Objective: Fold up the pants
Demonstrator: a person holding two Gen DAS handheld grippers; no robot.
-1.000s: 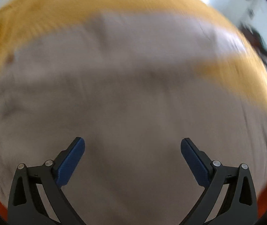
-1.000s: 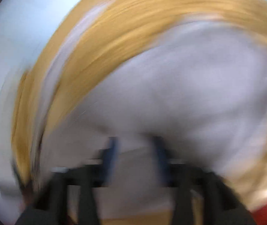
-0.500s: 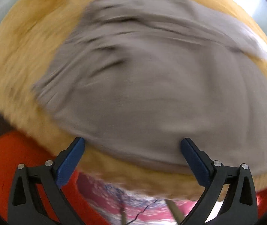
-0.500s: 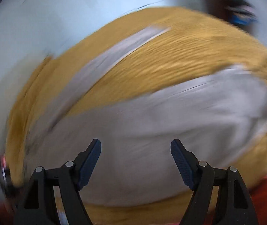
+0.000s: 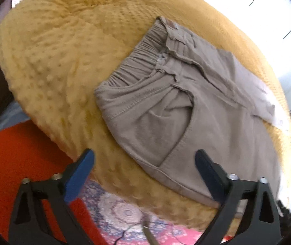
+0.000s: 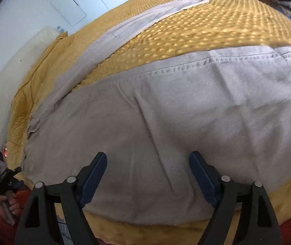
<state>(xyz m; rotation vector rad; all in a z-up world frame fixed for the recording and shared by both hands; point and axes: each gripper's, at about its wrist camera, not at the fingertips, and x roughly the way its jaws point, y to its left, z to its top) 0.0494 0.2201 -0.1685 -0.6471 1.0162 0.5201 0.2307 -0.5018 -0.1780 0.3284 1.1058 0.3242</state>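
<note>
Beige pants lie flat on a yellow dotted bedspread. The left wrist view shows their elastic waistband and a front pocket. My left gripper is open and empty, held off the near bed edge below the waist. In the right wrist view one pant leg lies across the near side and the other leg stretches away to the far side. My right gripper is open and empty just above the near leg. The left gripper also shows in the right wrist view, at the far left.
A patterned rug and something red lie below the bed edge. A pale pillow sits at the bed's left end, with white walls behind. Dark clutter shows past the far corner.
Both grippers have pulled back from close over the pants toward the near bed edge. The right gripper has opened wide. The views are now sharp.
</note>
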